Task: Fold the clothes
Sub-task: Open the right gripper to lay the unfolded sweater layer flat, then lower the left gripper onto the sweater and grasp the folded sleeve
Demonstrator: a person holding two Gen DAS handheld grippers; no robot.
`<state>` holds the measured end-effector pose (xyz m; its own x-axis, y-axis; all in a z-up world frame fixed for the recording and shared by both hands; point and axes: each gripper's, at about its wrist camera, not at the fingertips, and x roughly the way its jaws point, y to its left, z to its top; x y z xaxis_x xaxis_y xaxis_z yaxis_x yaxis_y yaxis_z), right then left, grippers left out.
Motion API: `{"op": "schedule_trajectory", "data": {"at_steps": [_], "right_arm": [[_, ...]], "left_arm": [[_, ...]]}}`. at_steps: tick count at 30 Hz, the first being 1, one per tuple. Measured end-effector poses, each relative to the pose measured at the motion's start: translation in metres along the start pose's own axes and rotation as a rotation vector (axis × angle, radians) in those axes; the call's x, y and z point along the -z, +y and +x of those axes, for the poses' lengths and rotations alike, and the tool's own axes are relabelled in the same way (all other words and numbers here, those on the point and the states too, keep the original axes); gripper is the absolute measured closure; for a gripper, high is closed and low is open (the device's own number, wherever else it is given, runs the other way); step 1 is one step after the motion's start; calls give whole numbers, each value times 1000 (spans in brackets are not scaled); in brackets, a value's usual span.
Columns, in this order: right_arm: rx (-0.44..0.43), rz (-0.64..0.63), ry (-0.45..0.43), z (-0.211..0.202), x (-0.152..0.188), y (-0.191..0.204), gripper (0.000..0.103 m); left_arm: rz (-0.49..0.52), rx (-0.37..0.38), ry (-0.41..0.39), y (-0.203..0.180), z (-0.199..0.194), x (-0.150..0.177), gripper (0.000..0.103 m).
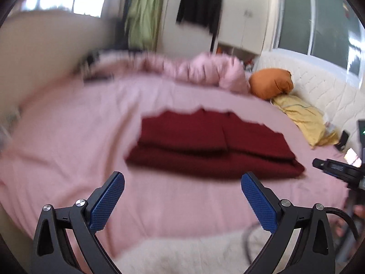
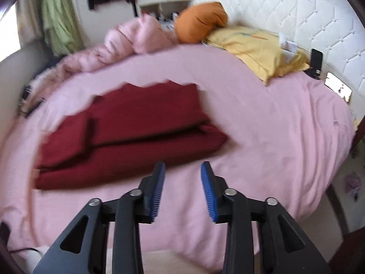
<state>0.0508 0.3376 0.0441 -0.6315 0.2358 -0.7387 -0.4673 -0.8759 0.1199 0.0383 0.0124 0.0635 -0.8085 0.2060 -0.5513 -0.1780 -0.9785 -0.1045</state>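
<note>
A dark red garment (image 1: 209, 146) lies folded in layers on the pink bed sheet (image 1: 75, 137); it also shows in the right wrist view (image 2: 127, 132). My left gripper (image 1: 182, 180) is wide open and empty, held above the sheet just short of the garment's near edge. My right gripper (image 2: 182, 171) is open with a narrower gap and empty, near the garment's near right corner. Part of the right gripper (image 1: 337, 171) shows at the right edge of the left wrist view. Both views are blurred.
A bunched pink duvet (image 2: 127, 43), an orange cushion (image 2: 200, 22) and a yellow pillow (image 2: 257, 48) lie at the head of the bed by the white padded headboard (image 2: 319, 22). A phone (image 2: 337, 86) lies by the headboard. Clothes (image 1: 143, 13) hang at the back.
</note>
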Motion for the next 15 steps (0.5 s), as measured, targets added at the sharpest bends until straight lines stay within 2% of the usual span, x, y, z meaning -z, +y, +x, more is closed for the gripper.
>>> {"op": "schedule_trajectory", "data": {"at_steps": [2,4,7,10,15], "right_arm": [[-61,-23,-49,-18,11,18,41],[-69,-73,-83,-30,24,34,40],[-82,-90,-81,-36,42,47,40],[-120,-75,-44,-35,59,57,40],[-140,-123,-44,-31,69,72,40]], "left_arm": [[-2,-5,-18,4,-3,-1,0],[-53,-16,8,14,3,5,0],[-157,-134,45,35,5,16,0],[-188,-97,11,39,-1,18,0],[-151,-62,63,31,7,23,0]]}}
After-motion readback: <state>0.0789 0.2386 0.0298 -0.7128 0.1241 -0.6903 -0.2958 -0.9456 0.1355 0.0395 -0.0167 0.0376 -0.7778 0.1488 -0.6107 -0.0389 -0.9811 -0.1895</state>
